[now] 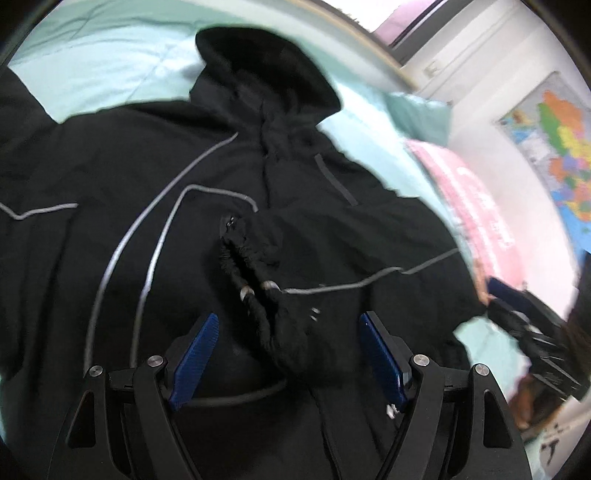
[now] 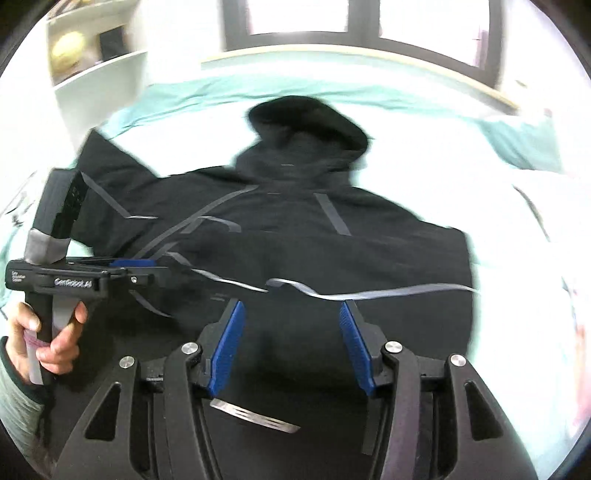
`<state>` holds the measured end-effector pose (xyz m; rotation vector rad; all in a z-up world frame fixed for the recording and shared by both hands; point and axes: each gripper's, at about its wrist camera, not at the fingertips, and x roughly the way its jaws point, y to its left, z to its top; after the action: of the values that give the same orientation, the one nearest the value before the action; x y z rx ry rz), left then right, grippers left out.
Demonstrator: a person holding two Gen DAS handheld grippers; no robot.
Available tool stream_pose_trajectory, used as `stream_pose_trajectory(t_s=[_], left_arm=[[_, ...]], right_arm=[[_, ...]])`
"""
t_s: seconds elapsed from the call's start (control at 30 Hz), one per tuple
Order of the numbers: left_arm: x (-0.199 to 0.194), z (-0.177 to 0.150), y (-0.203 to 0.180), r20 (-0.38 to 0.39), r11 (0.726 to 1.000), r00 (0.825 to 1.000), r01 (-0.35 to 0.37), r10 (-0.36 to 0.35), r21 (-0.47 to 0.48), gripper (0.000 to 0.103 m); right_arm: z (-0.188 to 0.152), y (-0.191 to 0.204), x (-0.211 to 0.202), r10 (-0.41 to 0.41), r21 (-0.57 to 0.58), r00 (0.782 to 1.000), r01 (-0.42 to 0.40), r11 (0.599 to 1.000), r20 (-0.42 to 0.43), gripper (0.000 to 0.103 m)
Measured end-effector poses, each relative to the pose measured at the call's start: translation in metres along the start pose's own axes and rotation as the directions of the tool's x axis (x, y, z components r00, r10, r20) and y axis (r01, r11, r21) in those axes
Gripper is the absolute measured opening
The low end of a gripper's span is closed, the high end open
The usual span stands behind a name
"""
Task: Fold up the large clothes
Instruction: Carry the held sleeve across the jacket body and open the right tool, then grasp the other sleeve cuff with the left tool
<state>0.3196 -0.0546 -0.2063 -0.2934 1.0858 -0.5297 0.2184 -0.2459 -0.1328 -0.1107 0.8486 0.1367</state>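
A large black hooded jacket (image 1: 110, 177) with thin grey reflective stripes lies spread on a mint-green bed, hood (image 1: 266, 66) pointing away. It also shows in the right wrist view (image 2: 303, 236). One sleeve is folded across the chest, its elastic cuff (image 1: 258, 266) lying between my left fingers. My left gripper (image 1: 288, 325) is open just above the jacket, holding nothing. It shows from the side in the right wrist view (image 2: 144, 264), in a hand. My right gripper (image 2: 291, 314) is open and empty above the jacket's lower body.
The mint bed sheet (image 1: 103, 62) surrounds the jacket. A pink pillow (image 1: 469, 199) and a green pillow (image 1: 421, 114) lie at the right. A map (image 1: 557, 147) hangs on the wall. White shelves (image 2: 92, 55) and a window (image 2: 314, 18) stand behind the bed.
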Motion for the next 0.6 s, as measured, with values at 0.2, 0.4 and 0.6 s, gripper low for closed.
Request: stream_pose_trajectory(t_s=[0.2,0.4,0.6], left_arm=[[0.010,0.022,-0.024,0.075,0.985,0.989,-0.137,0.130,0.101,0.020],[-0.064,0.056,0.009,0.247,0.980,0.954,-0.188,0.167,0.061,0.020],[-0.044,0.032,0.101,0.027,0.970,0.969,-0.244,0.245,-0.014,0.029]], right_arm=[[-0.013,-0.073,-0.003,-0.093,0.155,0.994,0.100,0.983,-0.053,0.056],[-0.001,-0.093,0.028,-0.082,0.224,0.991,0.103,0.969,-0.105,0.056],[0.010,-0.051,0.109,-0.036,0.139,0.977,0.067,0.988,-0.212,0.056]])
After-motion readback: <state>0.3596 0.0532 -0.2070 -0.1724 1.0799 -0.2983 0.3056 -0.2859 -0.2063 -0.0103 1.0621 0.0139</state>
